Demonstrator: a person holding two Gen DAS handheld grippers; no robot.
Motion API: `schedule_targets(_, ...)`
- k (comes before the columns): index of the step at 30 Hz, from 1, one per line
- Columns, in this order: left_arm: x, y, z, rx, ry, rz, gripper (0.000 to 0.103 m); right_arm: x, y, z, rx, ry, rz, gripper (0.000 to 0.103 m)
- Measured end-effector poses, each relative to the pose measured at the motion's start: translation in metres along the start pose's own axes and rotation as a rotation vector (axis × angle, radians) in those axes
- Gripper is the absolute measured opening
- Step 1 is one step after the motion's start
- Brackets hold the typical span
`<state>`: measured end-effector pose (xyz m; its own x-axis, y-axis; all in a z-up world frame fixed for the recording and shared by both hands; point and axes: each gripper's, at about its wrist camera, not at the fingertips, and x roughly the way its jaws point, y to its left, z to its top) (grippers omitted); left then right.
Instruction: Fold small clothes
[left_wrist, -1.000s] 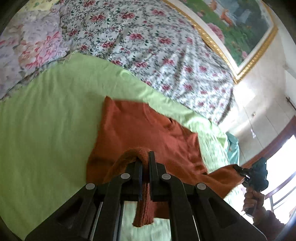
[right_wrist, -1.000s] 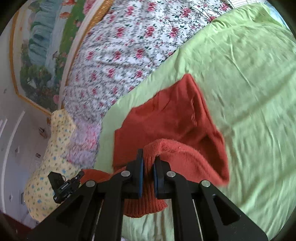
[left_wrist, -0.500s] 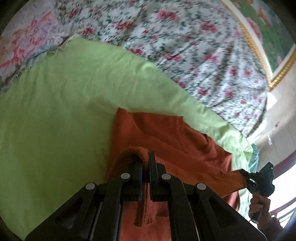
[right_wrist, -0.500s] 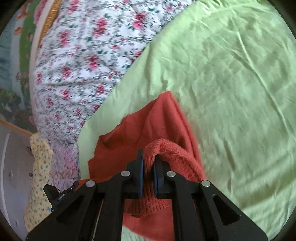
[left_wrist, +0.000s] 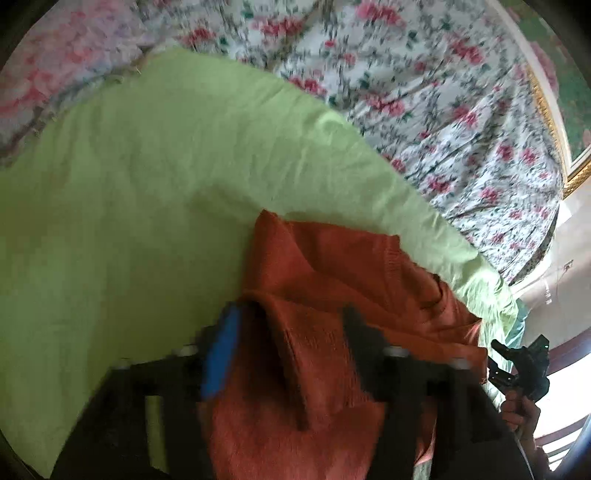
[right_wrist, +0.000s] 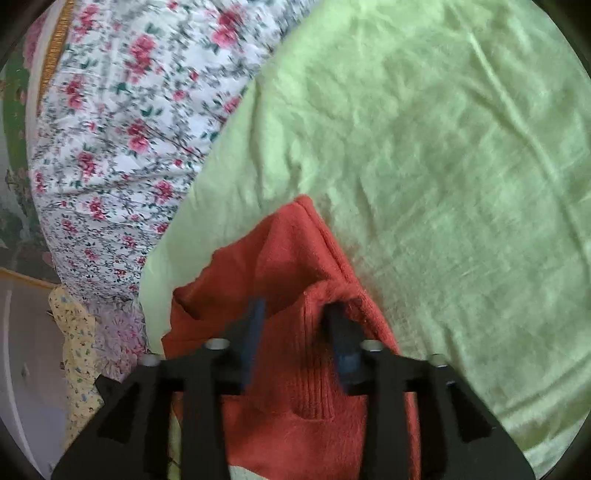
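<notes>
Left wrist view: the left gripper (left_wrist: 291, 321) stands nearest, its black jaws opening, spread to either side of a raised fold of the rust-orange knitted sweater (left_wrist: 332, 280) without pressing on it; a blue pad (left_wrist: 221, 354) faces the knit. At the far right edge a hand (left_wrist: 517, 406) holds the right gripper (left_wrist: 496, 360) at the sweater's other end. Right wrist view: the right gripper (right_wrist: 293, 314) is likewise opening, the ribbed fold of the sweater (right_wrist: 295, 258) lying loose between its fingers (right_wrist: 255, 325). The sweater lies doubled over on the wrinkled lime-green sheet (right_wrist: 424, 147), which spreads beyond it. Farther back lies the white rose-patterned bedspread (left_wrist: 424, 92), then a gold-framed picture (left_wrist: 554, 122) on the wall.
</notes>
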<state>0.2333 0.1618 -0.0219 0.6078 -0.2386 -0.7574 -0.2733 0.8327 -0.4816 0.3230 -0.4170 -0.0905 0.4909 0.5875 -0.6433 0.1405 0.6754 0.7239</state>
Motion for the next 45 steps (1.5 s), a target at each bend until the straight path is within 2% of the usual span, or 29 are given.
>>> schedule_targets(3, -0.02, -0.007, -0.013, 0.027, 0.008, -0.04, 0.063, -0.022, 0.012, -0.006, -0.063, -0.054, -0.019, 0.047)
schedule_targets(6, -0.018, -0.025, -0.042, 0.099, 0.088, -0.085, 0.063, -0.033, 0.036, -0.029, -0.209, -0.024, 0.036, 0.047)
schedule_targets(9, 0.003, -0.055, -0.073, 0.221, 0.201, -0.118, 0.063, -0.015, 0.063, -0.067, -0.409, 0.122, 0.041, 0.047)
schedule_targets(12, 0.032, -0.087, -0.092, 0.368, 0.272, -0.081, 0.062, 0.02, 0.077, -0.099, -0.571, 0.279, -0.018, 0.047)
schedule_targets(15, 0.06, -0.103, -0.084, 0.459, 0.281, -0.015, 0.062, 0.053, 0.081, -0.102, -0.65, 0.349, -0.107, 0.047)
schedule_targets(18, 0.077, -0.106, -0.049, 0.459, 0.242, 0.031, 0.058, 0.065, 0.081, -0.068, -0.642, 0.26, -0.181, 0.044)
schedule_targets(19, 0.08, -0.106, -0.033, 0.445, 0.21, 0.052, 0.054, 0.064, 0.079, -0.048, -0.601, 0.198, -0.19, 0.044)
schedule_targets(23, 0.077, -0.097, 0.021, 0.322, 0.081, 0.13, 0.056, 0.05, 0.069, 0.014, -0.398, -0.025, -0.199, 0.044)
schedule_targets(25, 0.066, -0.091, 0.036, 0.259, 0.035, 0.14, 0.057, 0.042, 0.069, 0.025, -0.339, -0.076, -0.196, 0.046)
schedule_targets(27, 0.051, -0.085, 0.036, 0.234, 0.016, 0.117, 0.061, 0.032, 0.073, 0.024, -0.336, -0.091, -0.184, 0.046)
schedule_targets(31, 0.019, -0.064, -0.001, 0.213, 0.027, 0.161, 0.064, 0.008, 0.069, -0.005, -0.356, -0.073, -0.171, 0.046)
schedule_targets(36, -0.022, -0.01, -0.071, 0.093, 0.086, 0.196, 0.068, -0.028, 0.046, -0.047, -0.31, -0.081, -0.22, 0.054)
schedule_targets(38, -0.034, 0.009, -0.096, 0.035, 0.116, 0.198, 0.069, -0.048, 0.02, -0.071, -0.273, -0.094, -0.25, 0.058)
schedule_targets(41, -0.049, 0.038, -0.13, -0.109, 0.145, 0.198, 0.075, -0.07, -0.011, -0.101, -0.199, -0.108, -0.284, 0.062)
schedule_targets(44, -0.051, 0.057, -0.154, -0.247, 0.163, 0.132, 0.075, -0.078, -0.034, -0.119, -0.113, -0.103, -0.302, 0.062)
schedule_targets(45, -0.052, 0.058, -0.156, -0.261, 0.152, 0.128, 0.078, -0.077, -0.041, -0.123, -0.091, -0.09, -0.301, 0.062)
